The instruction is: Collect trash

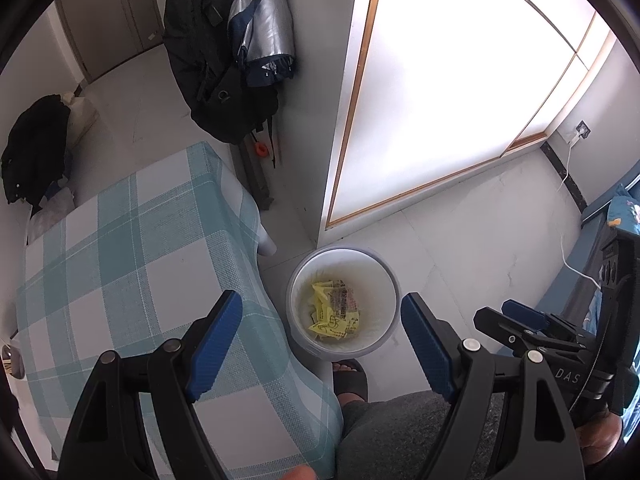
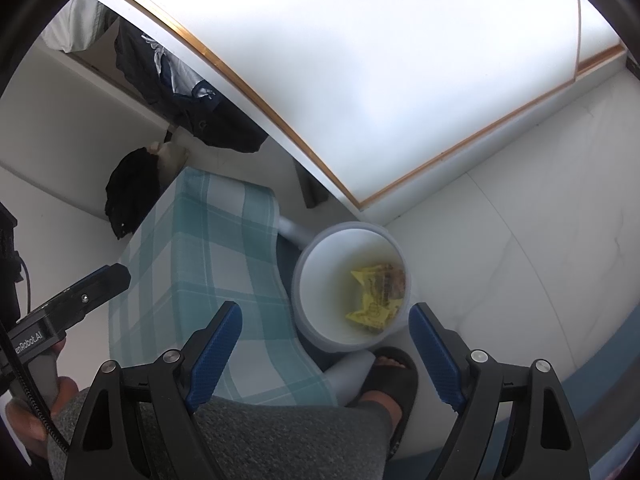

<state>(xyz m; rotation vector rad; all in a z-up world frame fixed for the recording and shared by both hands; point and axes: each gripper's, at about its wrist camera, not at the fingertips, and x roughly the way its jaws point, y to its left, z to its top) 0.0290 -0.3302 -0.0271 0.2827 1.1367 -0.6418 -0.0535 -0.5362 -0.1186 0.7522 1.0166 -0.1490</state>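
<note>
Evidently both tongs, left [image 1: 320, 344] and right [image 2: 324, 348], hang wide open and empty above the bin [image 1: 343, 304] by the bench [image 1: 120, 260] corner; yellow wrappers [image 1: 332, 312] lie inside.

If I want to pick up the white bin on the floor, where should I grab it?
Grab the white bin by its rim, probably coming straight down from above. It stands upright with its mouth open, its far rim clear of the table and foot, and the yellow wrappers lie low at the bottom.

Left gripper [image 1: 320, 332] and right gripper [image 2: 326, 332] angled steeply down, jaws wide, empty
</note>
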